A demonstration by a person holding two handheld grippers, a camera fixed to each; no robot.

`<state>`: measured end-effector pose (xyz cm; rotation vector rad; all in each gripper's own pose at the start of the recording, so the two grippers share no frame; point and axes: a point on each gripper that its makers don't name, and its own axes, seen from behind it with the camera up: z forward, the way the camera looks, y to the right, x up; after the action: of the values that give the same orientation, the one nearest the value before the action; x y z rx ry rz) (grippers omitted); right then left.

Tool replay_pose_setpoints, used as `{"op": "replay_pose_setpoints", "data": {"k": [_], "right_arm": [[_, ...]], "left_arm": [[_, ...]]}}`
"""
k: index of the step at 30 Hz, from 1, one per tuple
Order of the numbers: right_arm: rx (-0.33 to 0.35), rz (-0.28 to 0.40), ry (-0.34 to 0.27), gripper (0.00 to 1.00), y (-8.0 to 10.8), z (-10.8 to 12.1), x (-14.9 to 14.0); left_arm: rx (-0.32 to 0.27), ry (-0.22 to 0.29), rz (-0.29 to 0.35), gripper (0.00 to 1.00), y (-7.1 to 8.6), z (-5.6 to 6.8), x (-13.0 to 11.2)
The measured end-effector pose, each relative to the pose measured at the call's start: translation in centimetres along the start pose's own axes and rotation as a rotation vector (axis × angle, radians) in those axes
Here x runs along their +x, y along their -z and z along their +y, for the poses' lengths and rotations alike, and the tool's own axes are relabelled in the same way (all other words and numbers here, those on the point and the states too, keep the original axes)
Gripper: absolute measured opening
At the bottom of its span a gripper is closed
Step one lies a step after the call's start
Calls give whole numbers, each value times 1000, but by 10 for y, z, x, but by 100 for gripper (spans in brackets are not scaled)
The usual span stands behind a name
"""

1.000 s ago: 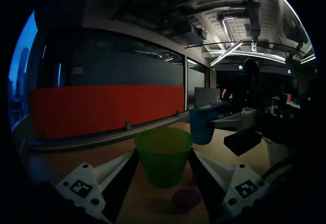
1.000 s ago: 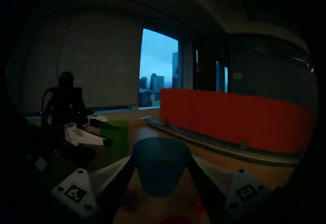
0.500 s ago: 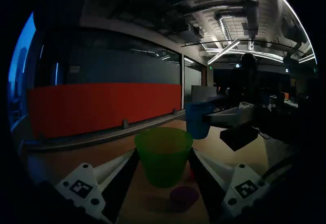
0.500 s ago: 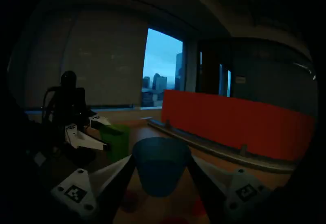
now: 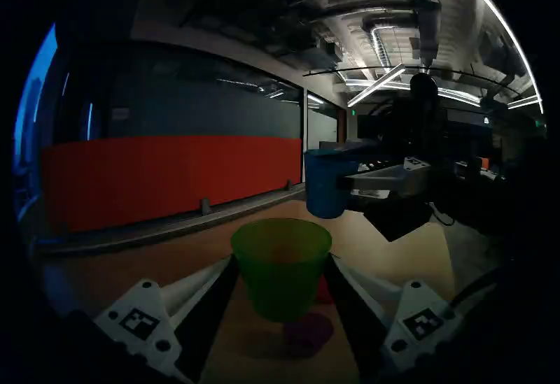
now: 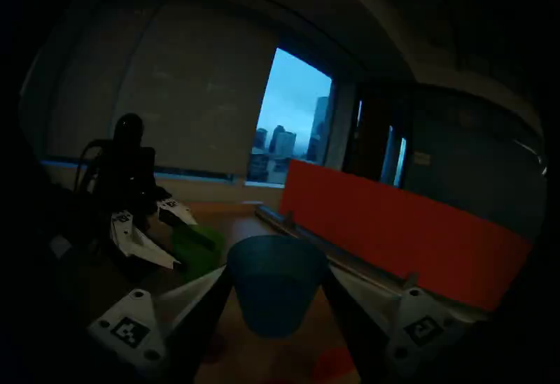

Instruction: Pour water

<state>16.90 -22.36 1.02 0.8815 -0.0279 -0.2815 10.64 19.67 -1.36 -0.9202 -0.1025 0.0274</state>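
Note:
In the left gripper view my left gripper (image 5: 281,275) is shut on an upright green cup (image 5: 281,266), held above a wooden table (image 5: 378,244). Beyond it, higher up, the right gripper (image 5: 343,182) holds a blue cup (image 5: 323,181). In the right gripper view my right gripper (image 6: 278,286) is shut on that blue cup (image 6: 277,282), and the view is tilting. The green cup (image 6: 197,250) shows lower left there, between the left gripper's white fingers (image 6: 140,243). Whether either cup holds water is hidden.
A red partition (image 5: 175,174) with a rail runs along the table's far side. A purple spot (image 5: 308,328) and a red spot (image 5: 323,292) lie on the table under the green cup. A window (image 6: 294,125) shows city buildings. The room is dim.
The right gripper has lifted the blue cup and brought it closer, above and behind the green cup, with the right view starting to tilt. The green cup has stayed in my left gripper.

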Motion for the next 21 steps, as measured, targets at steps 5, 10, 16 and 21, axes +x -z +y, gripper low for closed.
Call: {"op": "replay_pose_setpoints", "data": {"k": [5,10,16,21], "right_arm": [[1,-7,63,98,-2,3,5],[4,-10,117,98,-5,5,11],[9,-9,173,98,-11,6,17],[14,-6,211,97,-15,5,20]], "left_arm": [[-10,6,-11,84,0,3,-5],[-23,14,-14,84,-2,5,-9],[-39,11,-18,84,-3,9,-11],[-55,13,-16,84,-4,13,-13]]}}
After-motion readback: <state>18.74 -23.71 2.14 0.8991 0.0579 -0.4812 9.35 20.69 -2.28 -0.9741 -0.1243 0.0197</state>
